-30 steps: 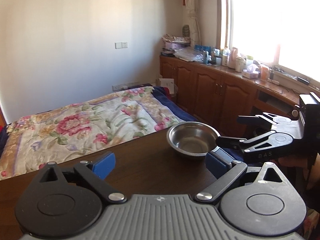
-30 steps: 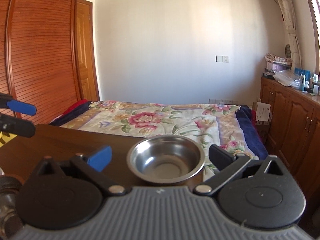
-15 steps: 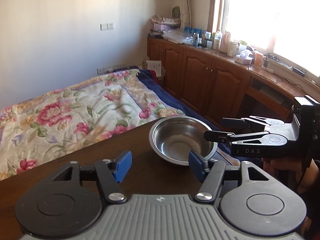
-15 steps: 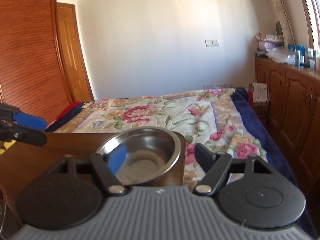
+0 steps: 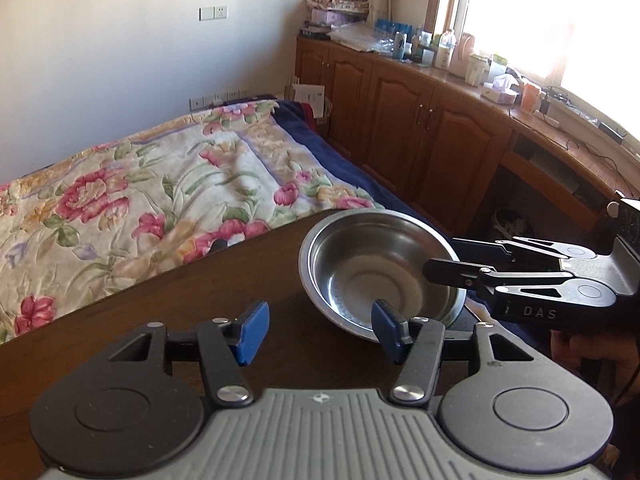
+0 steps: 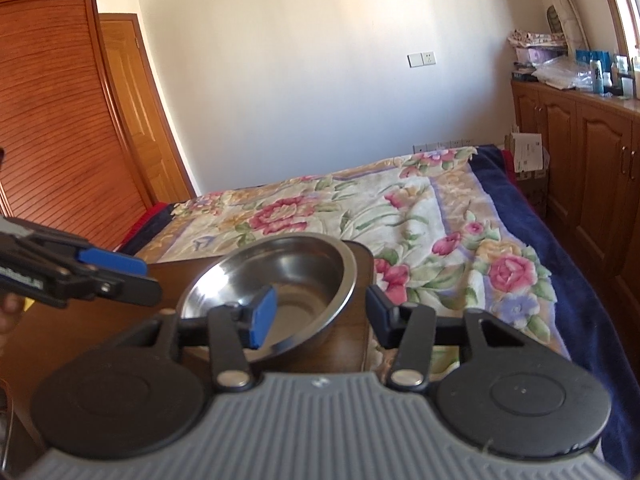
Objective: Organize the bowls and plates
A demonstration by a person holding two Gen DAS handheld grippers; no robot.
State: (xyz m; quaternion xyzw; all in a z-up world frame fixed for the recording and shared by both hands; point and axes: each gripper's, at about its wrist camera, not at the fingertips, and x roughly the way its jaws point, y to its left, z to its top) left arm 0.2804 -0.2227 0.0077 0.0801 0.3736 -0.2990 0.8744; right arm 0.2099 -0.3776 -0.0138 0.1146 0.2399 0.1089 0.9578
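A steel bowl (image 5: 372,268) stands at the far right corner of the dark wooden table (image 5: 180,304); it also shows in the right wrist view (image 6: 280,280). My left gripper (image 5: 318,334) is open, just short of the bowl, its right pad next to the near rim. My right gripper (image 6: 320,316) is open with the bowl's right rim between its fingers, left pad inside the bowl, right pad outside. It shows from the side in the left wrist view (image 5: 444,258), reaching over the bowl's right rim. My left gripper shows at the left of the right wrist view (image 6: 132,272).
A bed with a flowered blanket (image 5: 140,200) lies just past the table's far edge. Wooden cabinets (image 5: 420,120) with bottles on top run under the window on the right. A wooden wardrobe (image 6: 52,128) stands at the left.
Both grippers have moved closer to the bowl. My right gripper now straddles the bowl's right rim, and its jaws have narrowed. The bowl has not moved.
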